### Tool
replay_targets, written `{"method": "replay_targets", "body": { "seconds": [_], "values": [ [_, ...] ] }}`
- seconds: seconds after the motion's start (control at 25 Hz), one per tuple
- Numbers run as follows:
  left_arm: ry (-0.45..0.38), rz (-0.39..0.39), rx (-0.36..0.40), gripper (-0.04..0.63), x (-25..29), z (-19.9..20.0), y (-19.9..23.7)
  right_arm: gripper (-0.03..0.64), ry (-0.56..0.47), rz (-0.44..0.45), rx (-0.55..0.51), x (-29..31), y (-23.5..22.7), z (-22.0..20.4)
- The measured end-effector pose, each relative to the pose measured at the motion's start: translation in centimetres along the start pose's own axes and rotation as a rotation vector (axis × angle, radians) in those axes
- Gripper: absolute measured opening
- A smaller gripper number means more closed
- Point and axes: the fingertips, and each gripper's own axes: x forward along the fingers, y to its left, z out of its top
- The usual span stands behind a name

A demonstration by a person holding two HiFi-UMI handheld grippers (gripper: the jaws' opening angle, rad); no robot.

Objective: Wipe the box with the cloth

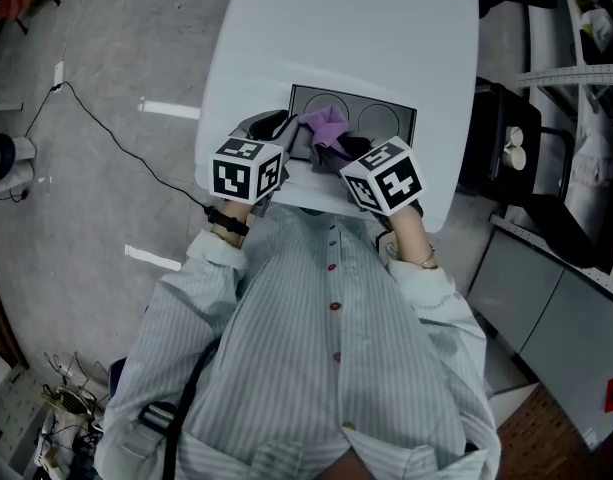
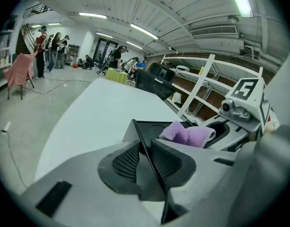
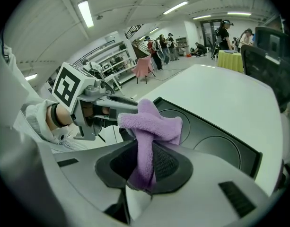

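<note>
A shallow dark box [image 1: 386,118] with two round recesses lies on the white table [image 1: 336,38] close to its near edge. My left gripper [image 1: 276,128] is at the box's left near corner, and the left gripper view shows its jaws [image 2: 144,150] shut on the thin upright wall of the box [image 2: 156,128]. My right gripper [image 1: 331,158] is over the box's near side, shut on a purple cloth [image 1: 326,128]. In the right gripper view the cloth [image 3: 152,124] bunches up above the gripper [image 3: 145,162] and hangs over the box [image 3: 215,141].
A black chair [image 1: 506,138] and grey cabinets [image 1: 556,308] stand right of the table. A cable [image 1: 116,138] runs over the floor at the left. Far off in the hall are people [image 2: 45,46] and a chair with a pink cloth [image 2: 19,72].
</note>
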Motion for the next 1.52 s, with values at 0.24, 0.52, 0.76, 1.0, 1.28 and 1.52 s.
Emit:
{"method": "replay_targets", "body": {
  "seconds": [0.24, 0.52, 0.76, 1.0, 1.28, 1.52],
  "values": [
    [0.003, 0.000, 0.006, 0.061, 0.0, 0.0, -0.1, 0.080, 0.012, -0.032, 0.019, -1.8, -1.4, -1.8],
    [0.007, 0.000, 0.010, 0.063, 0.0, 0.0, -0.1, 0.080, 0.024, -0.077, 0.078, -4.1, -3.5, -4.4],
    [0.013, -0.001, 0.015, 0.063, 0.0, 0.0, -0.1, 0.080, 0.036, -0.128, 0.130, -6.1, -5.4, -6.2],
    [0.022, -0.005, 0.018, 0.064, 0.3, 0.1, -0.2, 0.080, 0.034, -0.149, 0.175, -7.4, -6.5, -7.3],
    [0.021, -0.009, 0.004, 0.064, 0.2, 0.1, -0.1, 0.080, 0.021, -0.138, 0.187, -7.3, -6.4, -7.2],
    [0.028, 0.015, 0.025, 0.064, 0.2, 0.2, -0.3, 0.080, -0.011, -0.108, 0.215, -7.5, -6.4, -7.0]
  ]
}}
